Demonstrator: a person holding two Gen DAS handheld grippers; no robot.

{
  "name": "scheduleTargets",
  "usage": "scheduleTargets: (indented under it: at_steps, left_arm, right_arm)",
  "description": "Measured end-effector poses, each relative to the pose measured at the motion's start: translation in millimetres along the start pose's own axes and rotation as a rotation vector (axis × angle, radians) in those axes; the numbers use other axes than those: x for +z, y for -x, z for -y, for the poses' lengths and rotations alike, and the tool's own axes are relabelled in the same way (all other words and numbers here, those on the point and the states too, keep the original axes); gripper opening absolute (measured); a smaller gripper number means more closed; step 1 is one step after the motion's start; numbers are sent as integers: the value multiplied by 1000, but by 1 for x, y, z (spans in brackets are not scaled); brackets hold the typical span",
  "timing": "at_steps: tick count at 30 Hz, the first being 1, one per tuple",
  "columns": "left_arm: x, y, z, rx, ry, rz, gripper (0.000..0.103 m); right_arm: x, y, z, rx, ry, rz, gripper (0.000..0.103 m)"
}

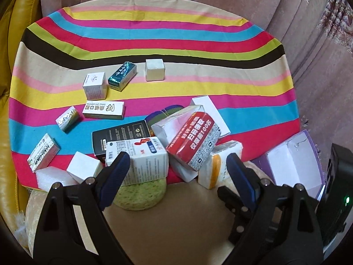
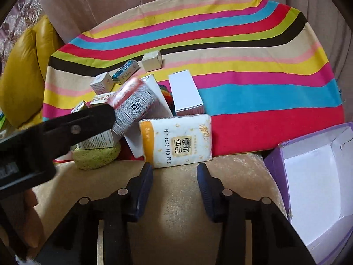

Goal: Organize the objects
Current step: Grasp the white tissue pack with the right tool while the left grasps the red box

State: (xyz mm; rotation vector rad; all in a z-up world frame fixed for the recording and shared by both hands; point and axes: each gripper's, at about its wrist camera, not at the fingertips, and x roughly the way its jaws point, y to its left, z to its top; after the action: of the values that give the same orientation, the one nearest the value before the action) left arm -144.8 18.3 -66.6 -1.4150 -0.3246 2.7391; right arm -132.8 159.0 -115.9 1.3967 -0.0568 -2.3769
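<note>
Work surface: a striped cloth (image 1: 154, 35) is spread over a beige upholstered seat (image 2: 176, 198); whether a table lies beneath cannot be told. Cartons lie on the cloth in two groups. The small ones, such as the teal carton (image 1: 122, 75), stand well apart from one another at the far side. The larger ones are heaped at the near edge.

Receptacle: an open purple box (image 2: 313, 176) sits at the right, empty and mouth up. It is probably there to receive the sorted items.

Left tool (image 1: 176, 165): jaws wide, holding nothing. They straddle the near heap, with the white carton (image 1: 136, 161) at one finger and the red carton (image 1: 194, 141) tilted on the pile between them. The wide setting suits the broad cartons.

Right tool (image 2: 174, 170): jaws narrow, with a clear gap and nothing between them. The tissue pack (image 2: 176, 141) lies flat just beyond the fingertips, half on the cloth and half on the seat. It is lined up with the tool and near the purple box, so it is the likely next pick.

A green sponge (image 2: 97, 156) props the white carton, so the heap may shift when disturbed.
</note>
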Motion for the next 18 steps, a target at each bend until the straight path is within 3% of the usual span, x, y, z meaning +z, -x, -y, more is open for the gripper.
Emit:
scheduleTargets:
  at_steps: [2,3,5,6,10,16,18]
  left_arm:
    - [1,0,0,17,5,6,91]
    - [1,1,-2,23,11,9,91]
    - [1,3,-7,24,25,11,91]
    - [1,4,-10,23,31,11,91]
    - [-4,9,-25,23,74,10,91]
    - [-9,11,-26,10,82,13,91]
    - [-9,11,-22,6,77,12,91]
  right_arm:
    - [-1,0,-3,20,17,2,50]
    - [0,-2,-6,34,27,-3,65]
    - [1,-3,-7,56,31,1,84]
    - [3,-4,-6,62,20,1,85]
    - [11,-12,3,56,-29,-18,85]
    - [23,-29,-2,53,24,-66,82]
    - [23,-30,-3,29,44,-67,50]
